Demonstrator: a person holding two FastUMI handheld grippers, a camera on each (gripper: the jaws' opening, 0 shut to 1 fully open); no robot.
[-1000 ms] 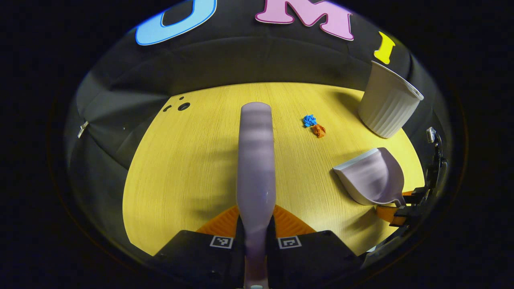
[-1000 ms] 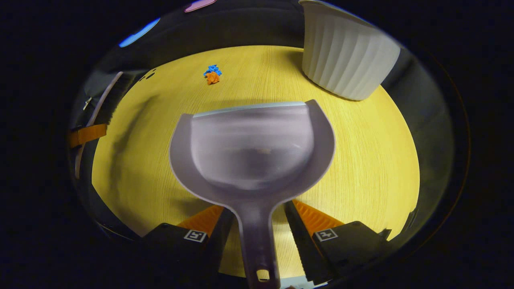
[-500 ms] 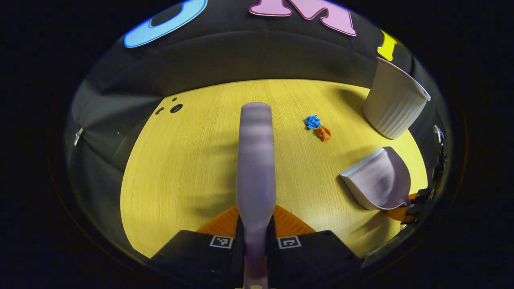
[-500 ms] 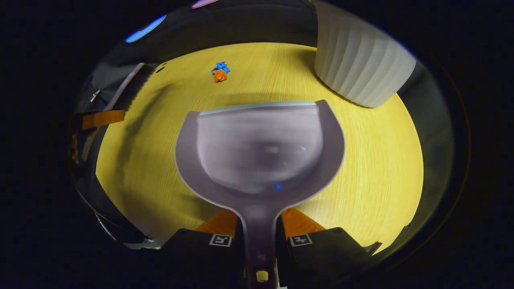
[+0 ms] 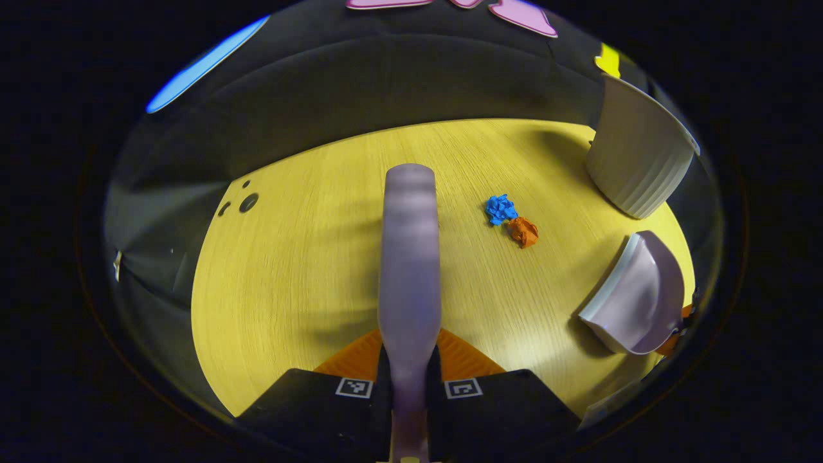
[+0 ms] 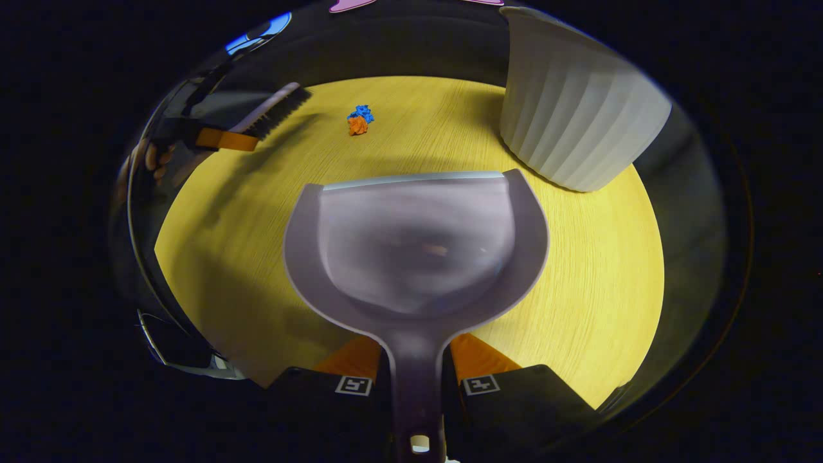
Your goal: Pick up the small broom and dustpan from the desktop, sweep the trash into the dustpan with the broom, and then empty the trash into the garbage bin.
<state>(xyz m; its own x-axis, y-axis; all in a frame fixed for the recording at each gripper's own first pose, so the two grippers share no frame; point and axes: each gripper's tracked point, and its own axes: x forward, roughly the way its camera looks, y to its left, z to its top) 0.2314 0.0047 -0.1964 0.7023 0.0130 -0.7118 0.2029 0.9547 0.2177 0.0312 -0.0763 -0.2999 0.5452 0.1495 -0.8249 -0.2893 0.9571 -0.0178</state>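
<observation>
1. Small broom (image 5: 409, 257): lilac plastic back, dark bristles seen from the right gripper view. Looks light and stiff. Pinched at its narrow handle by the left gripper (image 5: 409, 379), jaws pressed on both sides; held above the desktop (image 5: 296, 276).
2. Dustpan (image 6: 415, 247): thin lilac plastic, likely light, rigid, a little slippery. Right gripper (image 6: 415, 379) clamps the handle neck, the sensible hold; pan carried off the wood, lip forward.
3. Trash: blue wad (image 5: 500, 209) touching orange wad (image 5: 524, 231), crumpled, probably featherweight and apt to skitter. Lying mid-desk, between broom and bin.
4. Garbage bin (image 6: 575, 116): white, ribbed, upright at the desk's far edge, near the dustpan.
</observation>
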